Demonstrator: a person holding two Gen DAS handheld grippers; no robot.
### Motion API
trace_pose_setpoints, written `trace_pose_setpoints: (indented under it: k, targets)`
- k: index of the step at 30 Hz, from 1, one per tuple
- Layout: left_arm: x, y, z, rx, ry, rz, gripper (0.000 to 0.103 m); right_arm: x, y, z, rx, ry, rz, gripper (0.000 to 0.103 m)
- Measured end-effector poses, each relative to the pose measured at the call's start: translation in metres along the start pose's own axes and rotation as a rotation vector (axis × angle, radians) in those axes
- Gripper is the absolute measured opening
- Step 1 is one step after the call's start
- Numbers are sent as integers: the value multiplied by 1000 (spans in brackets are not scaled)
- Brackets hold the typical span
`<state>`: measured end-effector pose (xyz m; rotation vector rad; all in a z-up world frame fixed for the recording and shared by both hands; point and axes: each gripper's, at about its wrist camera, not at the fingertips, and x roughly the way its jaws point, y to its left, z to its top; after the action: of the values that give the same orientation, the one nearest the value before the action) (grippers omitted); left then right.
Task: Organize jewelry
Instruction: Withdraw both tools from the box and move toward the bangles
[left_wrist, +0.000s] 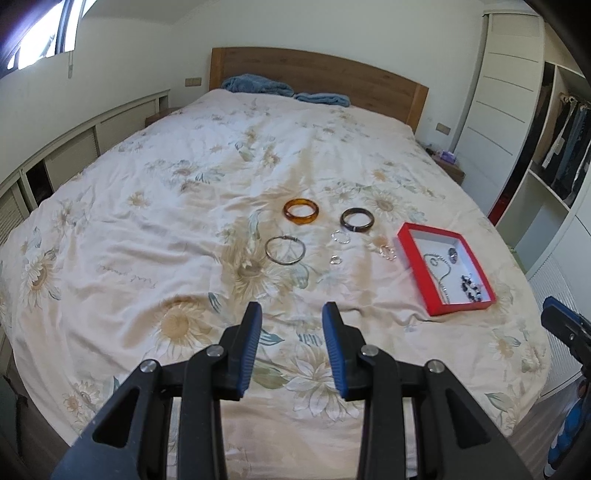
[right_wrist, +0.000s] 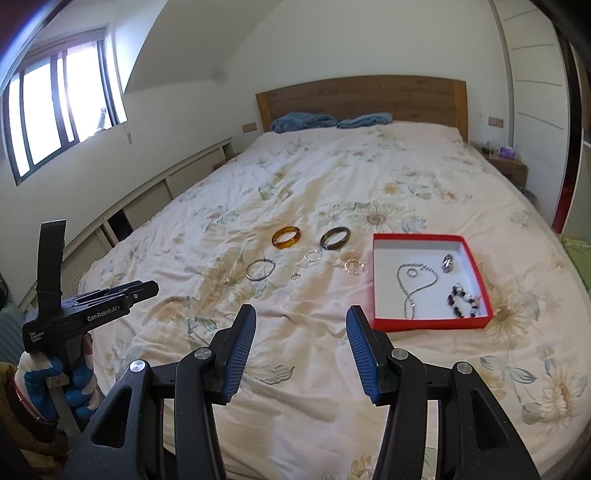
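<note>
Bed (left_wrist: 147, 221), floral cover, filled most of both views; wooden headboard (left_wrist: 317, 74) at top centre, two blue towels (left_wrist: 255, 84) just below it.

Loose items, centre of the left wrist view, all lying flat on the cover and apart from one another:
- Amber bangle (left_wrist: 301, 210), upper row, left.
- Dark bangle (left_wrist: 357, 220), upper row, right.
- Thin silver bangle (left_wrist: 285, 250), below the amber one.
- Small silver ring (left_wrist: 340, 236), just below and left of the dark bangle.
- Smaller ring (left_wrist: 335, 260), below that.
- Ring (left_wrist: 388, 252), close beside the left wall of the box.

Red box (left_wrist: 413, 277), white inside, lay at right of centre. Contents, seen best in the right wrist view: silver chain necklace (right_wrist: 415, 286) at left of the box, chunky ring (right_wrist: 448, 263) at upper right, dark beaded bracelet (right_wrist: 463, 301) at lower right.

Left claw (left_wrist: 291, 321): bottom centre of its own view, released, blue pads parted, nothing between them, above bare cover short of the jewelry. It showed also at the left edge of the right wrist view.

Right claw (right_wrist: 301, 325): bottom centre of its own view, released, pads set wide, nothing held, just left of the box's near corner.
</note>
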<state>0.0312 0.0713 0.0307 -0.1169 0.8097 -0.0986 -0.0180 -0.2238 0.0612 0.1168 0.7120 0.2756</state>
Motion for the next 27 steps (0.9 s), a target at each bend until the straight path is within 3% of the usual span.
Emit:
trace_pose_setpoints:
  k: [12, 18, 27]
  targets:
    - [78, 9, 11, -39, 93, 26, 32, 82, -8, 11, -24, 86, 39, 46]
    - [132, 12, 29, -82, 134, 7, 32, 144, -10, 19, -38, 154, 88, 39]
    - [217, 26, 54, -149, 192, 11, 31, 240, -6, 37, -61, 219, 167, 36]
